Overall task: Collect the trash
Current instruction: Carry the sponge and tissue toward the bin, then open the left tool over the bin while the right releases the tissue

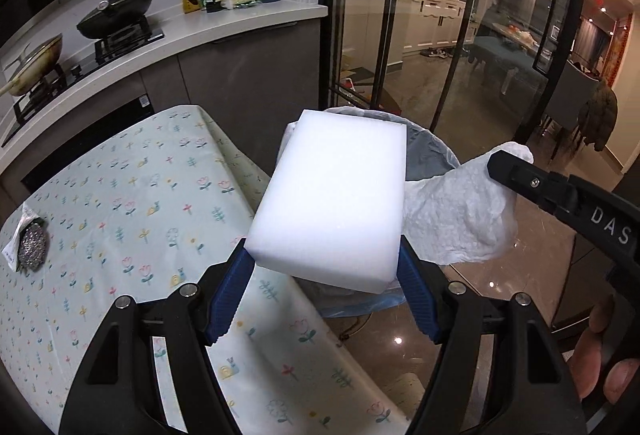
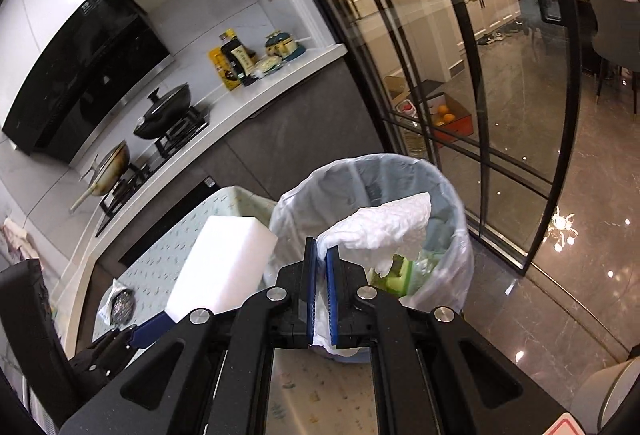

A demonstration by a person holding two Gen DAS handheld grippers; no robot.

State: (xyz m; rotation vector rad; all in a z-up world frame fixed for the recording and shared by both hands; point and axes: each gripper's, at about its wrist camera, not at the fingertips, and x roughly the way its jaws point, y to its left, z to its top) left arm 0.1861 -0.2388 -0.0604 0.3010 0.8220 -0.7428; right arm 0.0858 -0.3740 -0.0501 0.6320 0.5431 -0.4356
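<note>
Both loaded: L gripper (image 1: pixel 326 267) clamps white sponge block (image 1: pixel 332 195), R gripper (image 2: pixel 322 255) pinches crumpled paper towel (image 2: pixel 384 223) over lined bin (image 2: pixel 448 179); steel scrubber (image 1: pixel 34 245) near tabletop's left edge.

Left wrist view: looks forward and down along its own fingers from just above the near edge of the table (image 1: pixel 120 203), close in; a white foam block (image 1: pixel 332 199) fills the middle, the bin (image 1: pixel 432 151) just behind it off the table's right edge. Faces the kitchen worktop (image 1: pixel 224 27) and glass doors (image 1: pixel 440 35). Right wrist view: set further right and higher, tilted, looking steeply down into the bin (image 2: pixel 448 187) past a white paper towel (image 2: pixel 384 223). Shared ground: bin, foam block (image 2: pixel 220 263), towel (image 1: pixel 456 215), table (image 2: pixel 192 231), worktop (image 2: pixel 280 83) with stove pans, glass doors (image 2: pixel 460 55), a metal scourer (image 1: pixel 34 245) (image 2: pixel 122 305) at the table's left edge.
</note>
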